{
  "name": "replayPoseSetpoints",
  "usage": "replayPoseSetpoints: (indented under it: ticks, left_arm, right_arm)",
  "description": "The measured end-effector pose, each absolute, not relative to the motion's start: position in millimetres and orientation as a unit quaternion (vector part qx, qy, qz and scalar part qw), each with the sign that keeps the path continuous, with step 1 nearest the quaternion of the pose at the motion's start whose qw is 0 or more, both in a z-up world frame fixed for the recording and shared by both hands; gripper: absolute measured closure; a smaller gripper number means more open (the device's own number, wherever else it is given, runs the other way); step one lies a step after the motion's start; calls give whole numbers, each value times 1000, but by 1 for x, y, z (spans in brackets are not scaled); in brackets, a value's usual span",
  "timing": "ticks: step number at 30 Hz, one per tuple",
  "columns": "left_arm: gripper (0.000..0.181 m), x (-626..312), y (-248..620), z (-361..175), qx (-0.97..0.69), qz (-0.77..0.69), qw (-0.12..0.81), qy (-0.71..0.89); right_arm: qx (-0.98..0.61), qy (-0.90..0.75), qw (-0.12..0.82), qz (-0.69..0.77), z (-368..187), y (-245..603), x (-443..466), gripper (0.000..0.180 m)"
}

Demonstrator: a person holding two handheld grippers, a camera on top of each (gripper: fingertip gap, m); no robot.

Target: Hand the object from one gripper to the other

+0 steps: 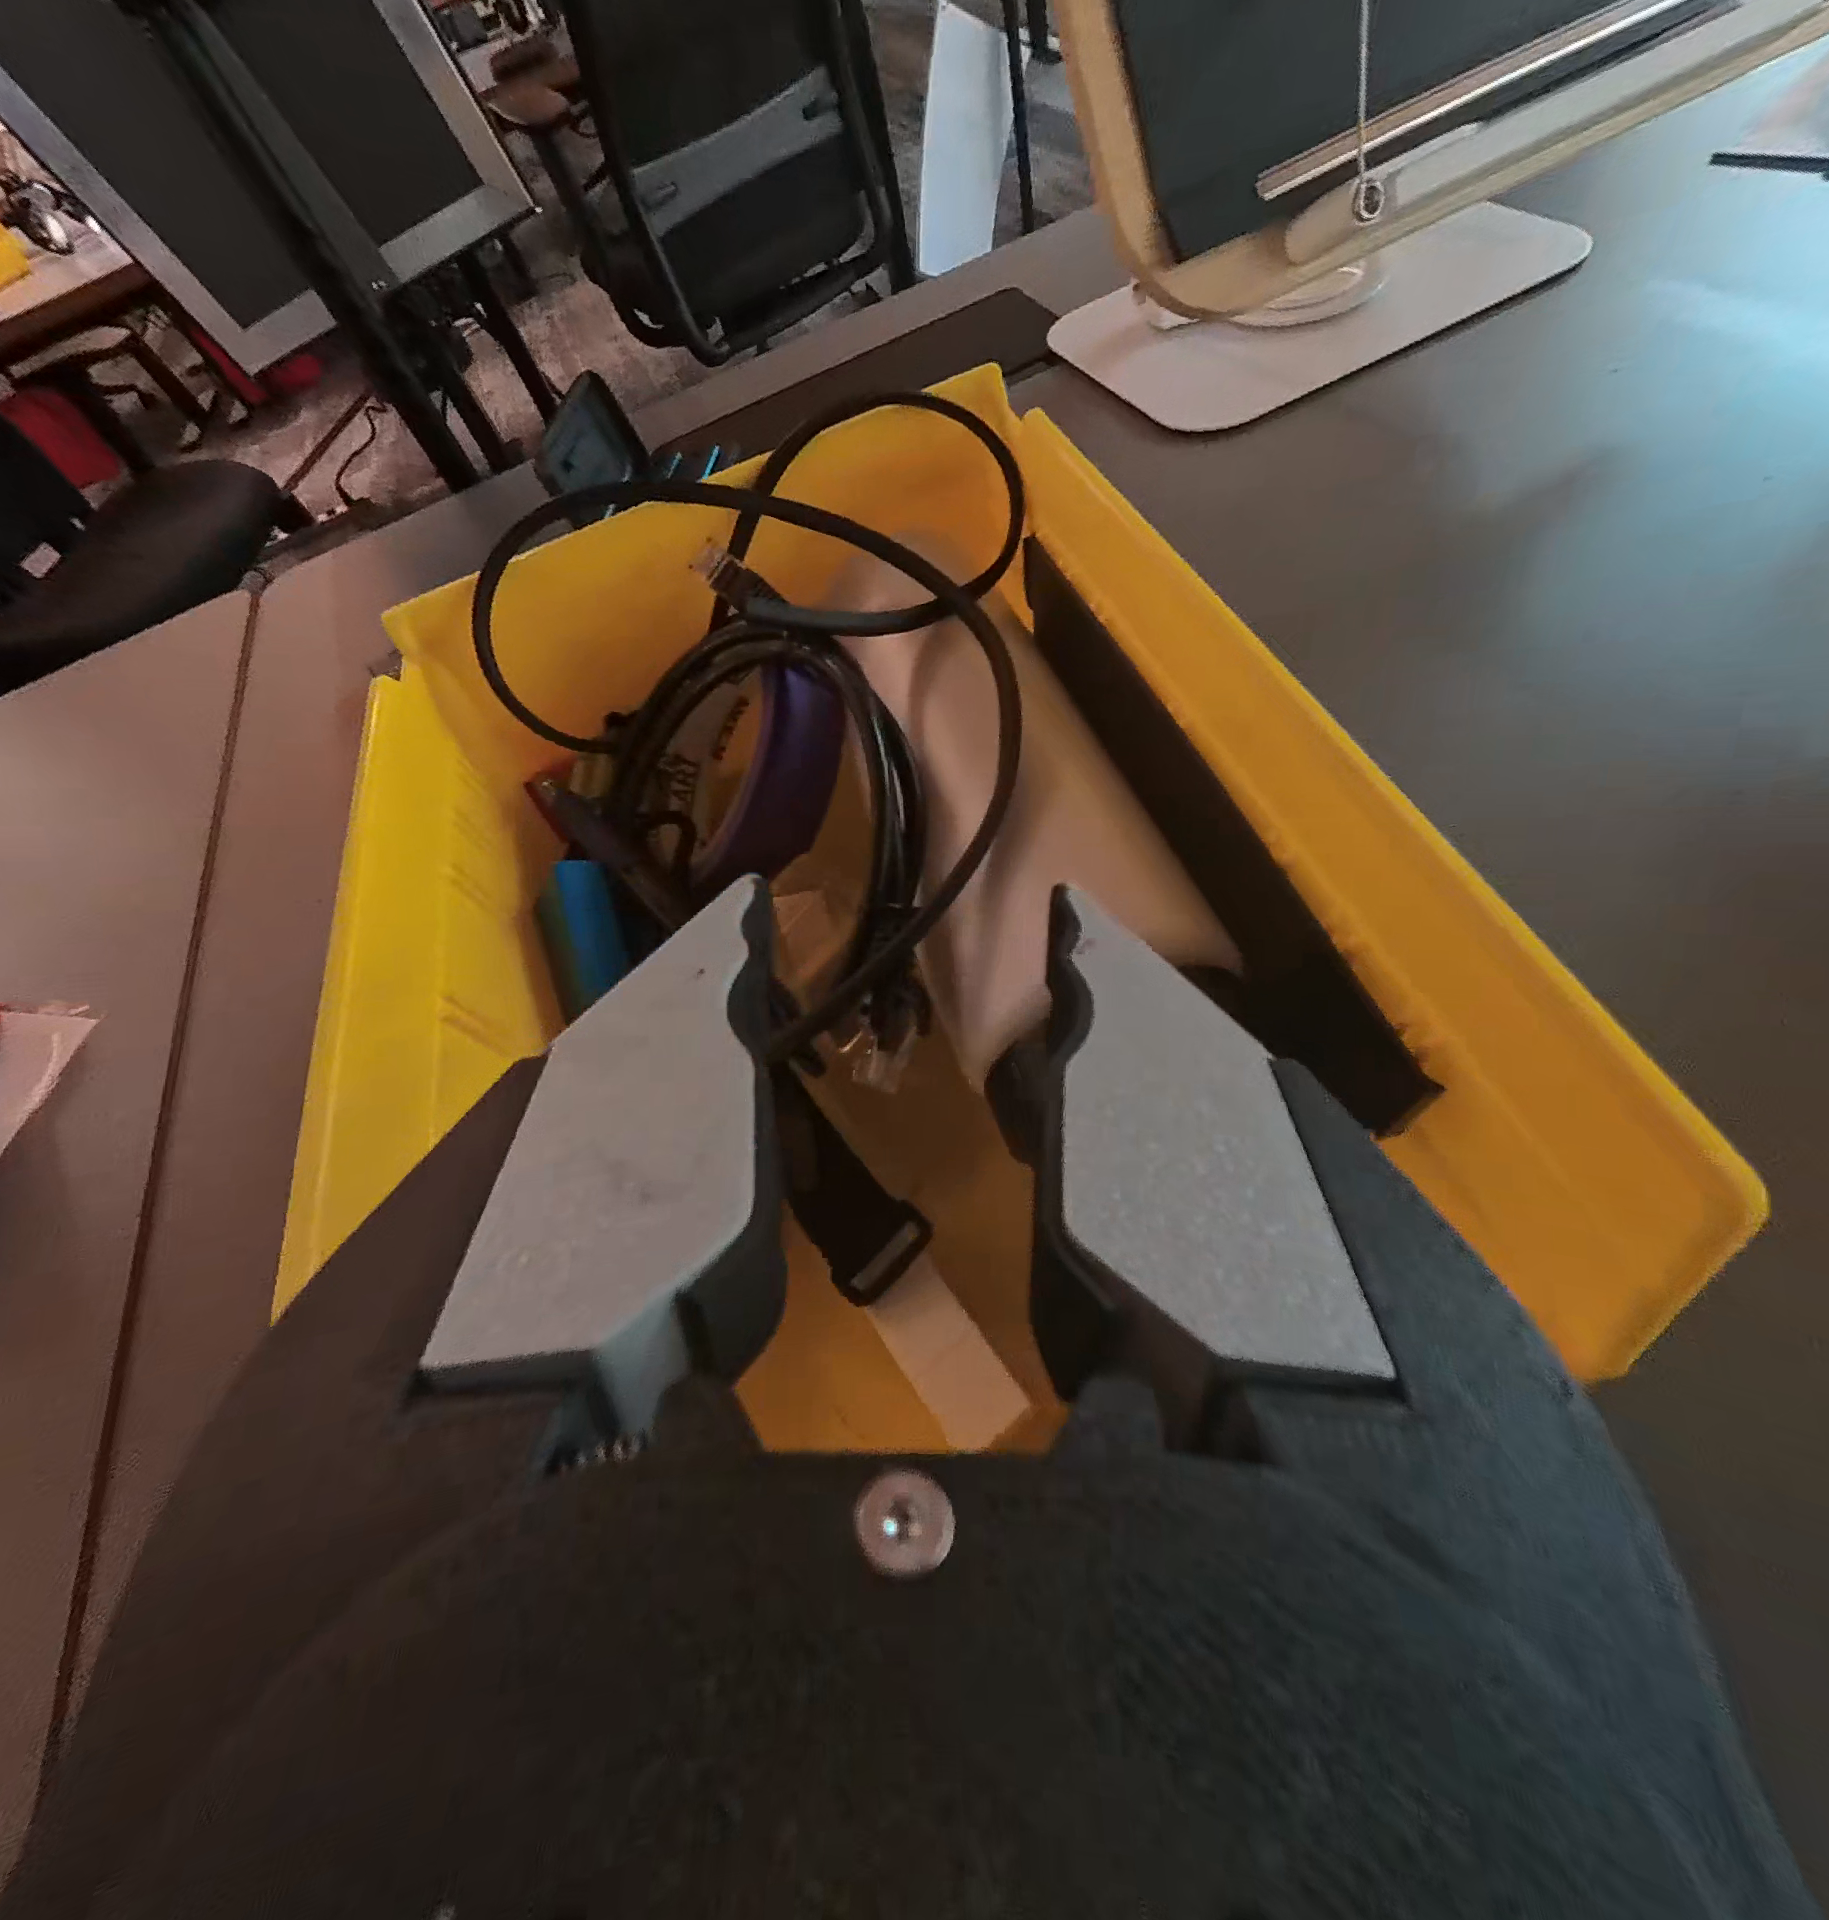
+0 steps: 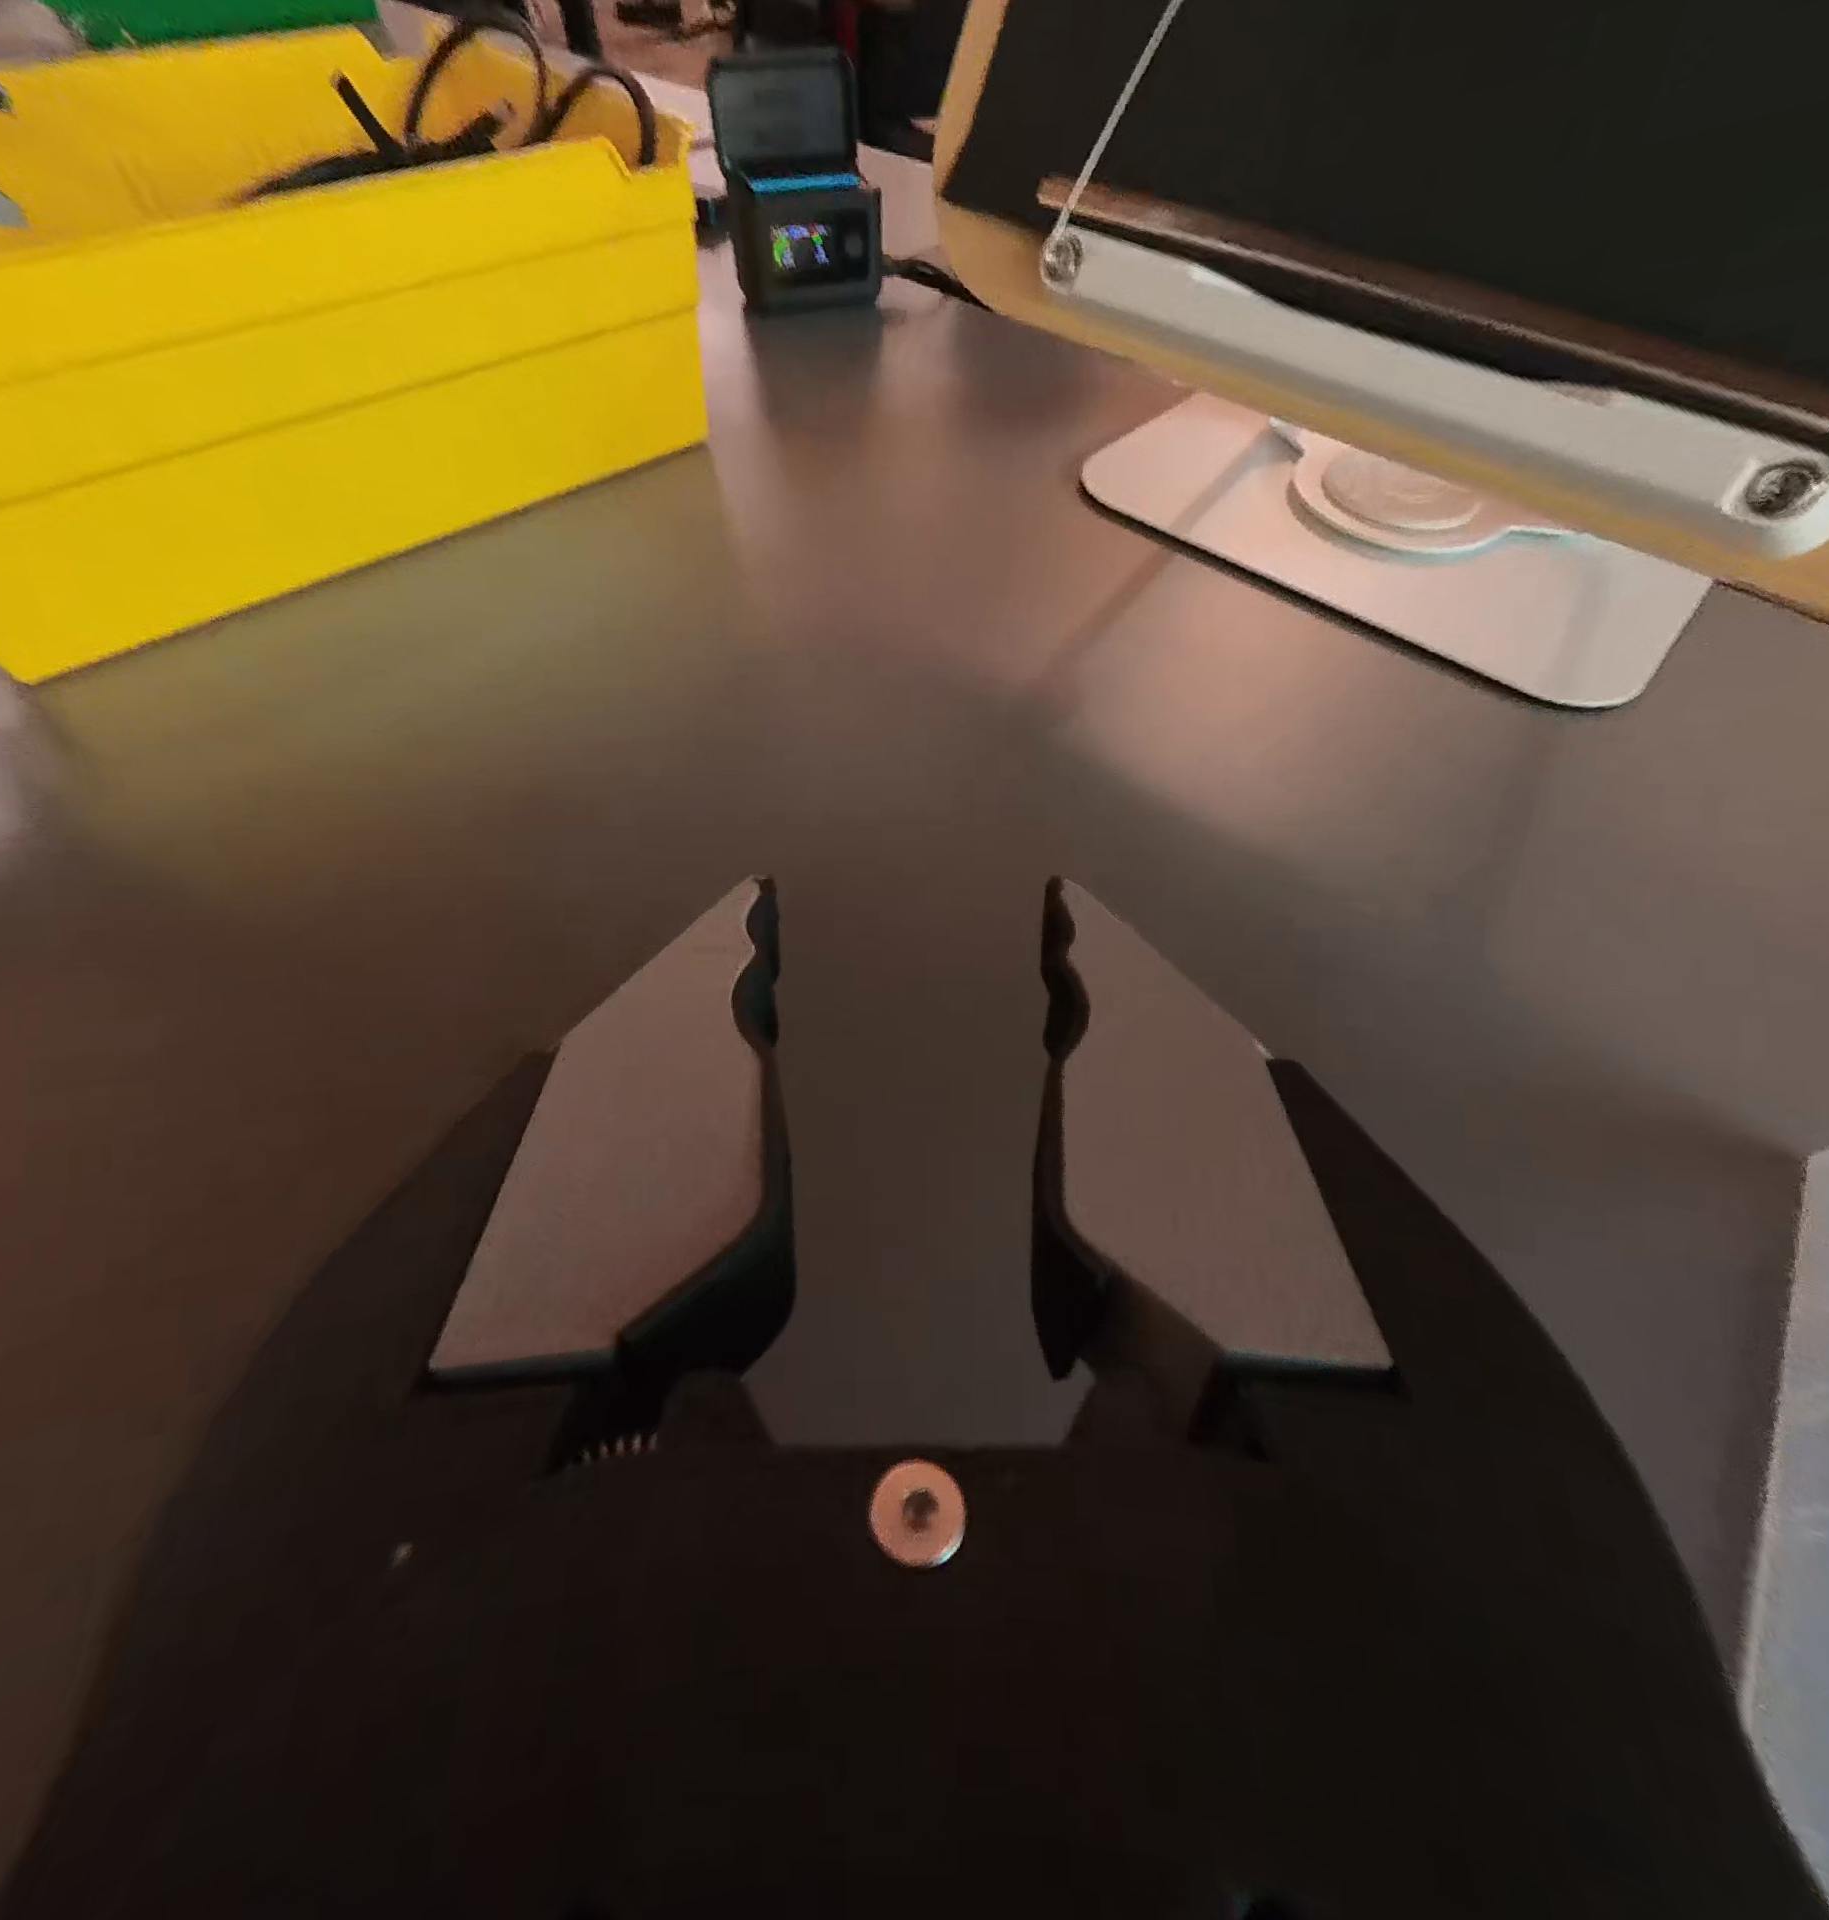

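At the bottom of the left wrist view, the left gripper (image 1: 910, 914) is seen with jaws apart, poised over the yellow bin (image 1: 1409, 935) at centre frame; nothing is gripped. The object is probably the black cable (image 1: 993, 665) coiled there, though this cannot be confirmed. The right gripper (image 2: 910, 914), also parted and empty, is held over bare table (image 2: 889, 675). Pickup and handover are both judged outstanding.
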State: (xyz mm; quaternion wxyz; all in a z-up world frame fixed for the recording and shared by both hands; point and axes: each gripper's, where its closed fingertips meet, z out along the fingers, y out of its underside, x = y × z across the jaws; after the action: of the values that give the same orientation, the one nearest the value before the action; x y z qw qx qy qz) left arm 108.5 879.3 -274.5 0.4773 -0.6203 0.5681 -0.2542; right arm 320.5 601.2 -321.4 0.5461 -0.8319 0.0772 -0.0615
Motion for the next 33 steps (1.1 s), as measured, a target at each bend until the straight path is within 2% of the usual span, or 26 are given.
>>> replayPoseSetpoints:
  ticks: [4, 11, 18, 24, 26, 27, 30, 33]
  left_arm:
    - [132, 108, 882, -277, -621, -233, 485, 570]
    - [144, 122, 888, -244, -602, -248, 533, 540]
    - [136, 191, 890, -255, -575, -161, 482, 641]
    - [132, 230, 915, -296, -579, -44, 422, 696]
    - [145, 237, 916, -297, -573, -43, 420, 703]
    - [167, 236, 922, -296, -578, -25, 420, 699]
    - [176, 233, 923, -297, -575, -16, 402, 712]
    - [179, 227, 934, -277, -579, -15, 423, 697]
  right_arm:
    - [-831, 80, 546, -69, -322, 600, 322, 133]
    - [-837, 71, 535, -85, -326, 600, 323, 135]
    - [-836, 70, 539, -83, -325, 601, 321, 138]
    - [-833, 75, 543, -74, -324, 600, 321, 139]
    - [-832, 76, 544, -70, -324, 600, 321, 139]
    - [-832, 76, 545, -69, -324, 600, 321, 139]
    - [-832, 76, 545, -66, -323, 600, 320, 140]
    - [-834, 73, 544, -66, -324, 601, 319, 141]
